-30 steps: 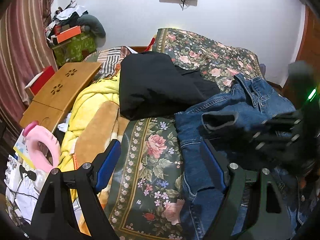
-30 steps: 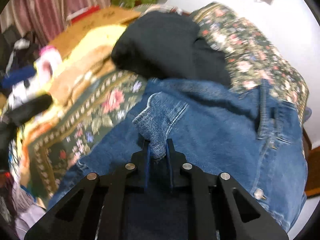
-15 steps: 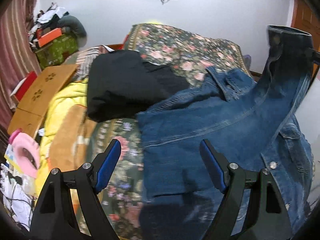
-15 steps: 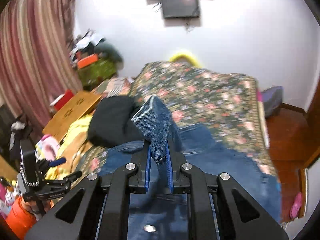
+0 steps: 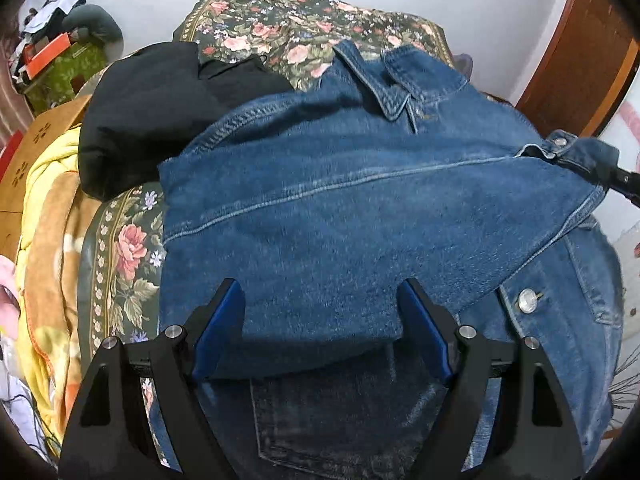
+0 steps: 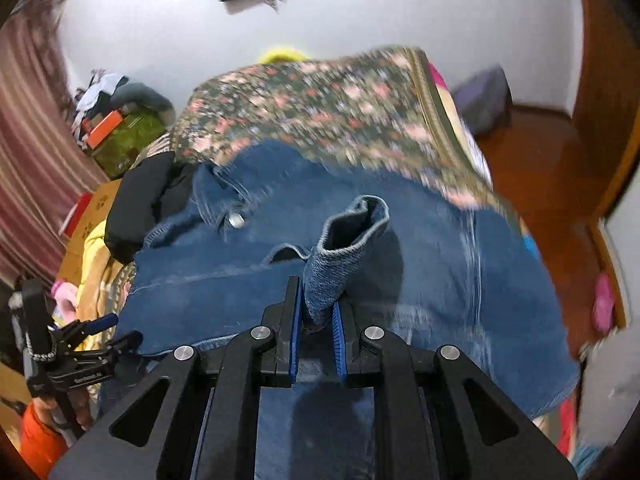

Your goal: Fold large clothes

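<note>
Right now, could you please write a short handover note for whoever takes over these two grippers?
Right gripper: jaws shut on the sleeve cuff of the denim jacket, holding it up above the garment.
Left gripper: jaws open, holding nothing, low over the near part of the jacket.
The jacket is spread on the floral bedspread, collar at the far end; a black garment lies beside it at the far left.
Done: one sleeve appears folded across the body.
Left: lay the held cuff down, fold the rest, then probably the black garment.
</note>
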`<state>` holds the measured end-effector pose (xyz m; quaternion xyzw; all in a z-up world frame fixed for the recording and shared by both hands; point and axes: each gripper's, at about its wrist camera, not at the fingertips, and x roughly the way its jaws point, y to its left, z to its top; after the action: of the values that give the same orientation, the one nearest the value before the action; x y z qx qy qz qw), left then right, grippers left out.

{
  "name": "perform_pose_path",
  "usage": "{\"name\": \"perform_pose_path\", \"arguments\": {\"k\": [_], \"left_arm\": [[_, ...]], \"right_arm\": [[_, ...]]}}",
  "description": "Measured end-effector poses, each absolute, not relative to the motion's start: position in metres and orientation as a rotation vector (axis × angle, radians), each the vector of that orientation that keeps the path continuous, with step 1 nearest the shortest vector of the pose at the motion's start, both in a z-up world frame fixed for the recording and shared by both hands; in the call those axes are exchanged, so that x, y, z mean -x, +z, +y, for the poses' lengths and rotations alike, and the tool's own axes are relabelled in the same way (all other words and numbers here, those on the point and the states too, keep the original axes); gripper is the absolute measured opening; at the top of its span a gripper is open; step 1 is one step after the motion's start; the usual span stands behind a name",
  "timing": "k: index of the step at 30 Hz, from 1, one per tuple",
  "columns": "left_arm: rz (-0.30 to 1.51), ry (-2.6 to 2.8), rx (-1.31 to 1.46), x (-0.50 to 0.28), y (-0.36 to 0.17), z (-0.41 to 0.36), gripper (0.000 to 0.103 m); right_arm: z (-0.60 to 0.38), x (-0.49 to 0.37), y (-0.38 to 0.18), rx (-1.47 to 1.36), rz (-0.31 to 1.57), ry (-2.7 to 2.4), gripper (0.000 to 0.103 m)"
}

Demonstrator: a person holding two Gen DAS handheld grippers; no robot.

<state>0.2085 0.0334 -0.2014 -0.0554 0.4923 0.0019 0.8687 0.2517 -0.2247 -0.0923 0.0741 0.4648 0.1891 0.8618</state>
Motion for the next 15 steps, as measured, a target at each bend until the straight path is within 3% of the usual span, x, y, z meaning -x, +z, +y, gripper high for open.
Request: {"name": "perform_pose_path", "arguments": {"k": [8,15], "left_arm": [[1.045,0.008,0.116,-0.209,-0.203,0.034,0.08],[0.976,-0.022,0.053,-0.214,-0.174,0.016,0.08]], "right_arm": [[-0.249,-0.237,-0.1,-0.179,1.001,0.379,0.021],[-0.276,-0.222,-0.081,-0.18,0.941,0.334,0.022]]}}
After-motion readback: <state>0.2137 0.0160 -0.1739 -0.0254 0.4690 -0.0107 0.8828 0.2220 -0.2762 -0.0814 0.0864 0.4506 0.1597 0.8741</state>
